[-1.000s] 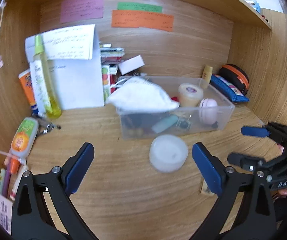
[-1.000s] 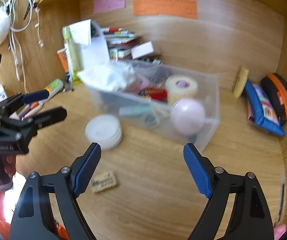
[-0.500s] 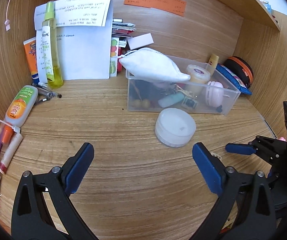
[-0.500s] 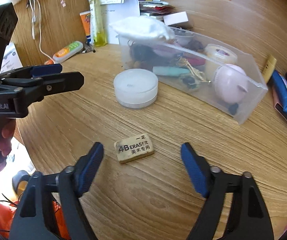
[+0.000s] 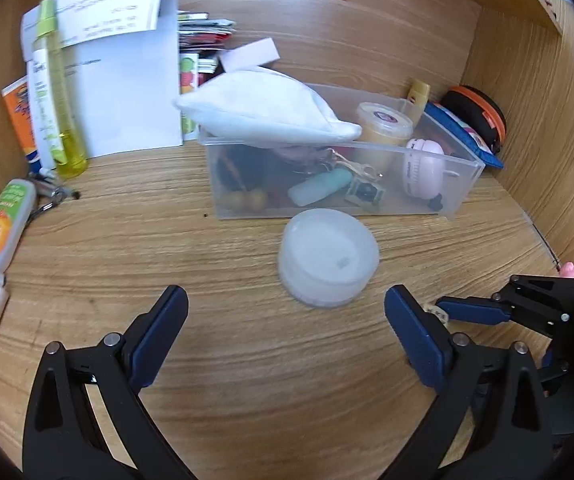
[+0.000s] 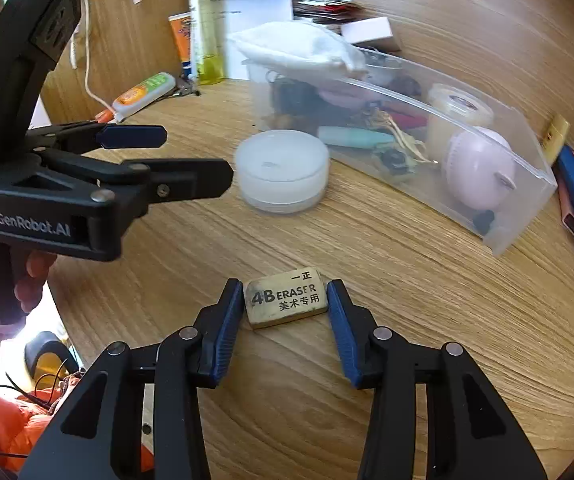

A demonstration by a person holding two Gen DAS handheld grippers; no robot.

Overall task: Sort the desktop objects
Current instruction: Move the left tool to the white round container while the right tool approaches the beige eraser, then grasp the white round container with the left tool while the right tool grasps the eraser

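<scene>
The left claw (image 5: 285,322) is spread wide and holds nothing. It hangs over the desk (image 5: 247,360), and the round white tub (image 5: 328,256) sits just past it, at about 12 o'clock from its tips. Behind the tub is the clear box (image 5: 463,184), full of small things, with a white cloth pouch (image 5: 265,110) lying over its left end.

In the right wrist view, the right claw (image 6: 285,304) is closed in around the eraser (image 6: 285,297), which lies flat on the desk. The left pad looks like it touches the eraser's side. At the right pad I cannot tell if there is a tiny gap. So it is pinching the eraser or is just about to.

What could go wrong? The eraser is low and flat and sits a bit crooked between the pads. If the pads press on its corners, it may twist or pop out. If the claw goes up before the squeeze is tight, the eraser may stay on the desk. The left claw is close, at 10 o'clock, so the two could bump.
</scene>
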